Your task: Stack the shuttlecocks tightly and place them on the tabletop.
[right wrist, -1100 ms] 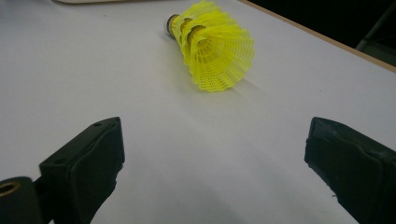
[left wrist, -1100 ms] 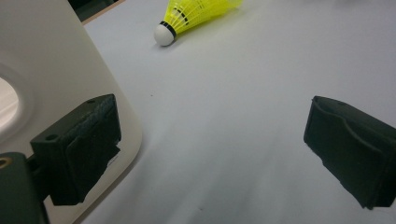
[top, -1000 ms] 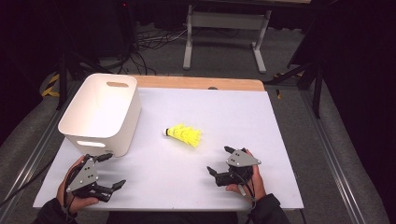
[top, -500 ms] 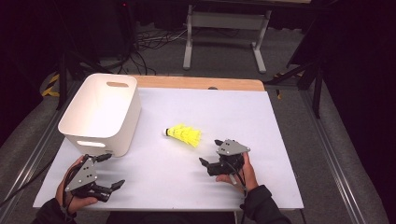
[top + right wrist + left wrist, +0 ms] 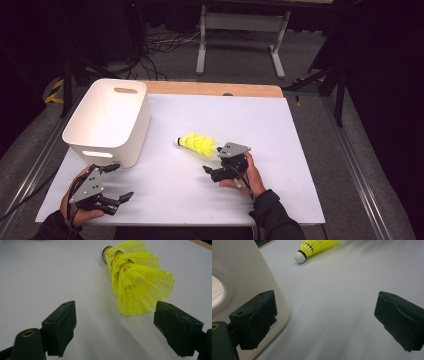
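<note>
Dim room; light falls mainly on the table. White rectangular tabletop sheet (image 5: 280,130) over a pale wooden board, a strip of which (image 5: 210,89) shows along the far edge. Grey carpeted floor (image 5: 310,75) beyond and on both sides. Grey metal H-shaped stand base (image 5: 240,30) behind the table. Black cables (image 5: 160,47) tangled on the floor, far left of it. Dark angled metal struts (image 5: 330,75) at the right (black surroundings, detail unclear). Grey metal rail (image 5: 360,165) runs along the table's right side.
</note>
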Action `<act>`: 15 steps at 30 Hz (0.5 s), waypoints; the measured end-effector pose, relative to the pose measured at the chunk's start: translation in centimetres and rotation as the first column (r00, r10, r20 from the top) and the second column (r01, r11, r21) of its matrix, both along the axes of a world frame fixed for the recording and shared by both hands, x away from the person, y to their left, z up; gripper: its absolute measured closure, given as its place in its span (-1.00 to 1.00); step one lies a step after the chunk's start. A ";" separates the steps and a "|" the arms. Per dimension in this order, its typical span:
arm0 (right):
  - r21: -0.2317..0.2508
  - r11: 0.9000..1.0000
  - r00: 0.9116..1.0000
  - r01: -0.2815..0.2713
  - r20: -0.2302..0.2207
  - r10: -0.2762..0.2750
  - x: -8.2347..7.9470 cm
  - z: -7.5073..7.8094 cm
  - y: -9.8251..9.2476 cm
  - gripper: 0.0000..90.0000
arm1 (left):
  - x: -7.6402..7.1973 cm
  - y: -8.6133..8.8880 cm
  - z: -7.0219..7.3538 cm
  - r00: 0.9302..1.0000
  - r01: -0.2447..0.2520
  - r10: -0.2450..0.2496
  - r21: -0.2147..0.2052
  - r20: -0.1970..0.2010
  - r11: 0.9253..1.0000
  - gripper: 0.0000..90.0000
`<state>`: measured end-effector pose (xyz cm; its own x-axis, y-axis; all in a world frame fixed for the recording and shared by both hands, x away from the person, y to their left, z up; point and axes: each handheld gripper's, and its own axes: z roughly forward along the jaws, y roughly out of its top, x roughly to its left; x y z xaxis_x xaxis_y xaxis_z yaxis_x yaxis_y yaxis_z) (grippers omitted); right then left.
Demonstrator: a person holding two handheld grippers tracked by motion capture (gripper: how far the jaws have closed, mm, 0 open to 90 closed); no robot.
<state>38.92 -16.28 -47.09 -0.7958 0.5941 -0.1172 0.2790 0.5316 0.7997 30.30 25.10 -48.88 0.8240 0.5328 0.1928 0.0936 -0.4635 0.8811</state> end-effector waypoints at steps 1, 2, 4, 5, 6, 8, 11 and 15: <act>-0.009 1.000 1.000 0.002 -0.002 -0.002 0.1 0.0 0.2 -0.56 | 0.0 0.0 0.0 1.000 0.002 -0.002 0.000 -0.001 1.000 -0.89; -0.012 1.000 1.000 0.000 -0.002 0.000 0.2 -0.1 0.4 -0.55 | 0.0 0.0 0.0 1.000 0.003 -0.003 0.004 -0.002 1.000 -0.89; -0.009 1.000 1.000 -0.003 -0.009 0.003 0.5 -0.2 0.7 -0.52 | -0.1 -0.1 0.0 1.000 0.002 -0.002 0.001 0.001 1.000 -0.89; -0.010 1.000 1.000 0.000 -0.013 0.000 0.6 -0.3 0.8 -0.50 | -0.1 0.0 0.1 1.000 0.002 -0.002 -0.001 0.002 1.000 -0.89; -0.003 1.000 1.000 -0.002 -0.018 0.002 0.8 -0.3 0.9 -0.49 | -0.1 0.0 0.1 1.000 0.003 -0.003 0.002 0.005 1.000 -0.89; -0.006 1.000 1.000 0.001 -0.026 -0.001 1.0 -0.4 1.1 -0.48 | -0.1 0.0 0.0 1.000 0.004 -0.004 0.004 0.007 1.000 -0.89; -0.021 1.000 0.999 -0.004 -0.038 0.003 1.3 -0.5 1.6 -0.45 | -0.2 0.1 0.0 1.000 0.002 -0.002 0.003 0.000 1.000 -0.89; -0.026 1.000 0.999 -0.002 -0.049 0.001 1.9 -0.6 2.1 -0.41 | -0.2 0.1 0.0 1.000 0.003 -0.003 0.000 -0.002 1.000 -0.89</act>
